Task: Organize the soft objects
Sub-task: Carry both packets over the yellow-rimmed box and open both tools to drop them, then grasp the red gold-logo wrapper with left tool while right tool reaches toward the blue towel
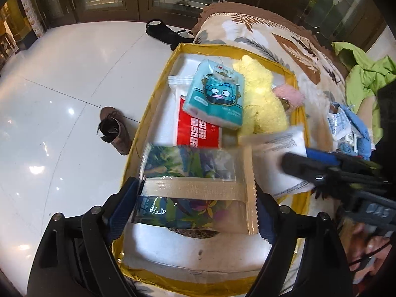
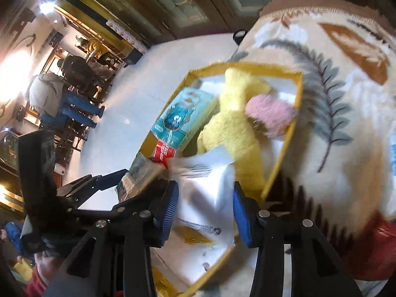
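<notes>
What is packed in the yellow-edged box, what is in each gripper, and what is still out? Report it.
Done: the teal cartoon tissue pack, yellow plush toy, pink fluffy piece and red-and-white packet lie in the yellow-edged box. In hand: left gripper holds a clear floral-print pouch; right gripper holds a white printed packet. Left: blue cloth and small packets on the blanket.

Glossy floor (image 1: 61, 86); fluffy, seemingly plush yellow toy (image 1: 262, 104).

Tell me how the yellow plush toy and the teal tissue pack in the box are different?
The yellow plush toy is fuzzy and lumpy; the tissue pack is smooth and blocky. The toy is plain yellow; the pack is teal with a cartoon face. The toy looks longer than the pack. Both lie side by side, touching, in the yellow-edged box.
</notes>
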Demonstrator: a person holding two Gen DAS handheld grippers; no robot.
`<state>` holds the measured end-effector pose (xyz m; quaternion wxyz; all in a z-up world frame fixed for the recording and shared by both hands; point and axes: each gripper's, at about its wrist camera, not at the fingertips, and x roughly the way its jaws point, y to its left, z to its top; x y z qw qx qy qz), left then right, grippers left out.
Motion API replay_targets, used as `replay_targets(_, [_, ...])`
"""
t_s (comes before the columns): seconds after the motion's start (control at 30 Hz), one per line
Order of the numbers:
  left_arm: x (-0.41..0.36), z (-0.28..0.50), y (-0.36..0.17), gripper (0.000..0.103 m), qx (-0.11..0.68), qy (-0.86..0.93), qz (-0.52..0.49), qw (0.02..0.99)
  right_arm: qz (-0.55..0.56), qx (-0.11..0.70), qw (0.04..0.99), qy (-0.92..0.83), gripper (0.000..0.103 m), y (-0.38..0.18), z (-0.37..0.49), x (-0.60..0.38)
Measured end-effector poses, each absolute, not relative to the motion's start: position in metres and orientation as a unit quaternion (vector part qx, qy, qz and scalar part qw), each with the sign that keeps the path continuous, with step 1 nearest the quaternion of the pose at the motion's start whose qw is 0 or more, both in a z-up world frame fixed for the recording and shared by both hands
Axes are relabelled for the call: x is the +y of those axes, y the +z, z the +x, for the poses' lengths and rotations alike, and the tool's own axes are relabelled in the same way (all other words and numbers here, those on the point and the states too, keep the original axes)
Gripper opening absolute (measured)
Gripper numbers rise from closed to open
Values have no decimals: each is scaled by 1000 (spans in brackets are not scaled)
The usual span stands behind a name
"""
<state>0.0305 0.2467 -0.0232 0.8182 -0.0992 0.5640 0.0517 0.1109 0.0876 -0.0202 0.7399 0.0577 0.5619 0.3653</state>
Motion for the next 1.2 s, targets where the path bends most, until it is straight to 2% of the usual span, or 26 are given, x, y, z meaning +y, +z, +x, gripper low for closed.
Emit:
replay_targets(0.17, [244,29,-18,91,554,62,-92,825,95,543,748,370,52,-3,105,54])
replay_targets(0.47, [220,16,18,91,497,93,-47,861,116,521,761,369,53,18,83,3])
replay_targets(0.7, [174,12,51,91,445,68,-26,893,133,493,791,336,56,37,64,-62])
replay_targets(1.03, [95,29,42,92,445,9,-1,895,192,492,811,252,59,26,51,-168])
replay_targets(1.2, [66,39,28,92,460,-11,3,888,181,496,823,209,59,16,46,-199])
